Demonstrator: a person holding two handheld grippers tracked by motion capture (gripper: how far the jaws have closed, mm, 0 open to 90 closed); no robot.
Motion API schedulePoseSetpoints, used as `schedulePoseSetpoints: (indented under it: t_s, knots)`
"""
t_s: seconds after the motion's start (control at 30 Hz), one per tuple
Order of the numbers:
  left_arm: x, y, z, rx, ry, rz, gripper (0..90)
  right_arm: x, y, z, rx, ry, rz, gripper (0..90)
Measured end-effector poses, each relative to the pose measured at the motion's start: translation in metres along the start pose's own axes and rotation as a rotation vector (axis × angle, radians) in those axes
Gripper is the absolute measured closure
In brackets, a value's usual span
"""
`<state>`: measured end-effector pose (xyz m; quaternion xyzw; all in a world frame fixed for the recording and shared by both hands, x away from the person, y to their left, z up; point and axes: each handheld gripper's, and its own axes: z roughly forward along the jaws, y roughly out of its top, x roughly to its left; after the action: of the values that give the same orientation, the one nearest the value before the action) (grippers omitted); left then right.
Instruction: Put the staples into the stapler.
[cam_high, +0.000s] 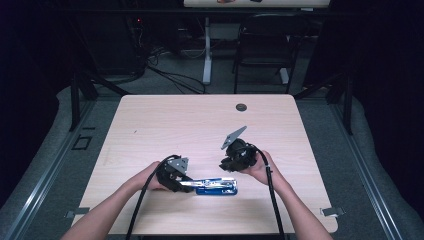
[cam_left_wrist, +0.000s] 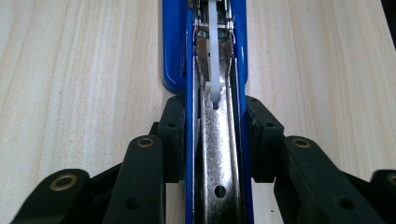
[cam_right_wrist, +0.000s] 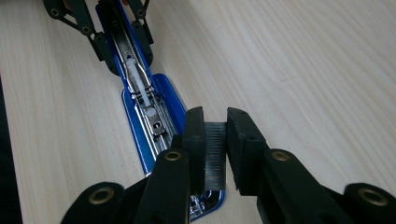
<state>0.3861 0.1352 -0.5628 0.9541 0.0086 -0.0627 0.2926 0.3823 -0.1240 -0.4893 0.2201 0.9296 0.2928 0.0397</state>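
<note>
Staples in a dark, ribbed metal strip (cam_right_wrist: 215, 154) sit pinched between the two black jaws of our right gripper (cam_right_wrist: 215, 140), held just above the near end of an opened blue stapler with a silver metal magazine channel (cam_right_wrist: 140, 107). On the light wood-grain table (cam_high: 165, 120), the stapler (cam_high: 216, 187) lies flat near our edge, roughly midway between our two hands. Our left gripper (cam_left_wrist: 212, 135) is clamped on the stapler's raised blue top arm (cam_left_wrist: 215, 154), one jaw pressed to each blue side wall, with the shiny channel and a white plastic pusher (cam_left_wrist: 214, 88) running away between them. From above we see the left gripper (cam_high: 172, 175) touching the stapler's left end, while the right gripper (cam_high: 237, 155) hangs just beyond its right end, tilted, with a grey three-cornered plate (cam_high: 234, 136) on top. Farther off, a small dark round grommet (cam_high: 241, 107) sits near the table's far edge, and a black folding chair (cam_high: 264, 45) stands on the floor beyond
</note>
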Motion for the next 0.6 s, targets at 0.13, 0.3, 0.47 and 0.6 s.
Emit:
schedulePoseSetpoints:
  t_s: [0.13, 0.3, 0.47, 0.6]
  knots:
    - [0.0, 0.0, 0.0, 0.001, 0.0, -0.003, 64.0, 0.004, -0.002, 0.006, 0.021, 0.027, -0.027, 78.7]
    - [0.0, 0.001, 0.0, 0.007, 0.001, -0.005, 63.9, 0.008, -0.003, 0.011, 0.041, 0.051, -0.059, 78.8]
    - [0.0, 0.001, 0.0, 0.007, 0.007, -0.009, 64.1, 0.01, -0.004, 0.015, 0.058, 0.068, -0.086, 78.8]
    - [0.0, 0.001, -0.001, 0.01, 0.016, -0.014, 62.9, 0.011, -0.005, 0.018, 0.07, 0.075, -0.103, 78.7]
